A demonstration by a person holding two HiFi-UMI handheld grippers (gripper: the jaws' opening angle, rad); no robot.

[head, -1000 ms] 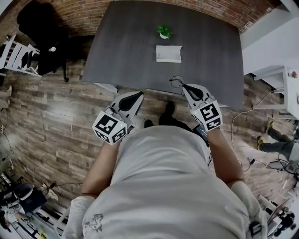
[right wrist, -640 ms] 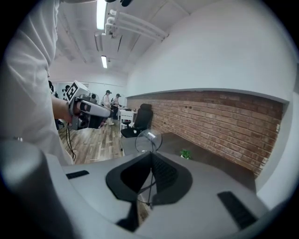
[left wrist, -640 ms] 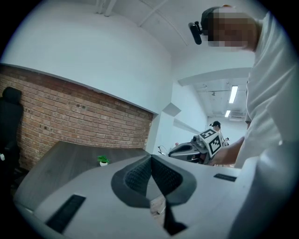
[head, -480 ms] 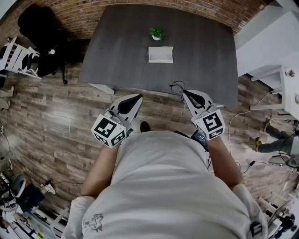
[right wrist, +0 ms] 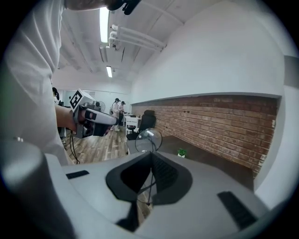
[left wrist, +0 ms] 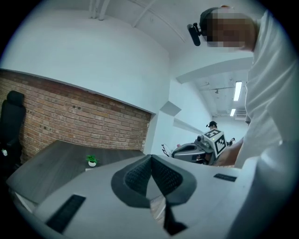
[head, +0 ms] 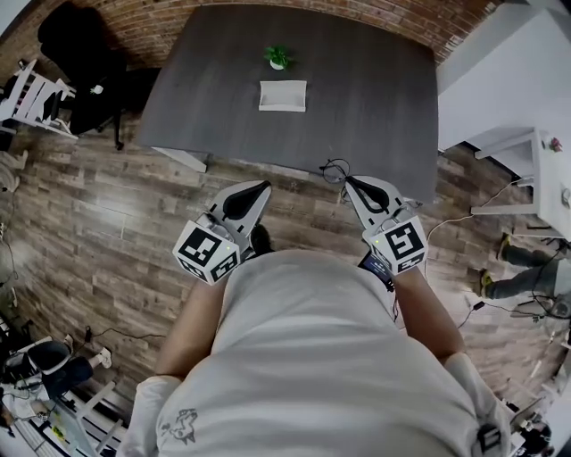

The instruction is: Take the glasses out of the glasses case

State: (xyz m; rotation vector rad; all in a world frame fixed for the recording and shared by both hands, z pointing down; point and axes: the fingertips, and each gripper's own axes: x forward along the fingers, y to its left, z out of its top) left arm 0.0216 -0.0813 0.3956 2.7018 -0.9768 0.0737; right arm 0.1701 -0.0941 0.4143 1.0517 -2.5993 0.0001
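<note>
We hold both tongs out in front of our white shirt (head: pixel 312 357), above the wooden floor (head: pixel 116 214). The left tongs (head: pixel 259 186) are closed tight with nothing between them; in the left gripper view their dark ribbed pads (left wrist: pixel 138 176) meet along one line. They stop short of the table's near edge, over the floor. The right tongs (head: pixel 350 181) are pinched narrow on the glasses (head: pixel 335 170): a thin wire of the frame runs between the pads, and one round lens (right wrist: pixel 148 139) stands up just past the tips. Seen from above, the glasses sit at the near edge of the dark grey table (head: pixel 375 89), right of its middle. Further in, the white glasses case (head: pixel 283 95) lies around the middle of the table, toward the far edge and well apart from the glasses; we cannot tell whether it is open. A small potted plant (head: pixel 277 58) stands just beyond it by the far edge, with the brick wall (head: pixel 268 11) behind
</note>
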